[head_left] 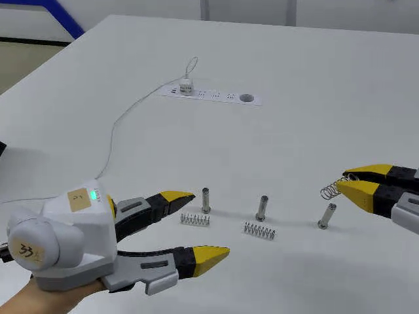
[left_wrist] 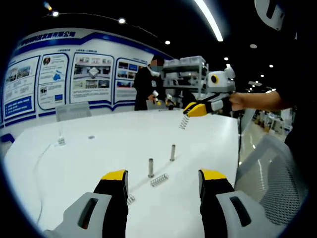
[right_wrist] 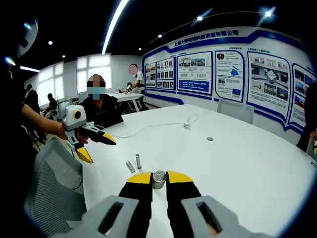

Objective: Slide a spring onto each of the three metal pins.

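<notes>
Jaws of the right gripper pinch a spring — those of the left gripper gape empty, near three pins and two loose springs on the surface.

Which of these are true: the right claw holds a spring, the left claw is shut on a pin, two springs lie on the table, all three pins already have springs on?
The right claw holds a spring: true.
The left claw is shut on a pin: false, it is open and empty.
Two springs lie on the table: true, the left spring and the middle spring.
All three pins carry springs: false, the left pin, middle pin and right pin are bare.
</notes>
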`<state>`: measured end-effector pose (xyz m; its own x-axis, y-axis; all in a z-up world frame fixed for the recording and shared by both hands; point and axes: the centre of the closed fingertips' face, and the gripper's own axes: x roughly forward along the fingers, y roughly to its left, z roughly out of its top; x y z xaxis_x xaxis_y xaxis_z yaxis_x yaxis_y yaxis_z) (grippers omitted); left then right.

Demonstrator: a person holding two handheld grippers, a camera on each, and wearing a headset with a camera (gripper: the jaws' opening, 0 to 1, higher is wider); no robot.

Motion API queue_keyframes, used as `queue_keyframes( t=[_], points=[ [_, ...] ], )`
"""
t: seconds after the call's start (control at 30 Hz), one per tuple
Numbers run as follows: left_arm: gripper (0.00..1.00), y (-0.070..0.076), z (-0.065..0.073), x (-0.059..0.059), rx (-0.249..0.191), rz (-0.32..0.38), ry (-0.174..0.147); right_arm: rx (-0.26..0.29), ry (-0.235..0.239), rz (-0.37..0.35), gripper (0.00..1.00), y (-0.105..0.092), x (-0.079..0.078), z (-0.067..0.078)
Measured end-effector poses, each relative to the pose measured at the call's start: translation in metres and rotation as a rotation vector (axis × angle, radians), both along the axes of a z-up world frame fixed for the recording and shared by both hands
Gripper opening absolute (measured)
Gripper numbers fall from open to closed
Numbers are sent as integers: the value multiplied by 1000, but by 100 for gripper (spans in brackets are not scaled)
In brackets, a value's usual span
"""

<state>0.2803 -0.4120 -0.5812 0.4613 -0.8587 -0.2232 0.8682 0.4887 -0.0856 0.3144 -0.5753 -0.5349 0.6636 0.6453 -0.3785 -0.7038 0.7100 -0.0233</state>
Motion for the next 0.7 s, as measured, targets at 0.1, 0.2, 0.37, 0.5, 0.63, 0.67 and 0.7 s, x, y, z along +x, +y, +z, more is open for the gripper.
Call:
queue_keyframes(
  t=[0.1,0.2,0.37,0.5,0.63,0.67,0.7],
  points=[
    [63,6,2,3,-21,17,4,-19,9,-10,10,-6,5,-5],
    [65,10,3,5,-33,26,9,-37,19,-15,10,-10,10,-10],
    [69,15,1,7,-42,49,18,-69,39,-23,10,-18,16,-20],
    [71,17,-4,5,-37,55,31,-89,59,-33,10,-24,20,-28],
    [74,16,-8,2,-37,57,49,-108,88,-56,10,-31,23,-39],
    [74,16,-9,2,-38,56,53,-107,93,-59,10,-32,23,-41],
    [75,15,-10,1,-38,56,56,-107,94,-60,10,-33,23,-43]
  ],
)
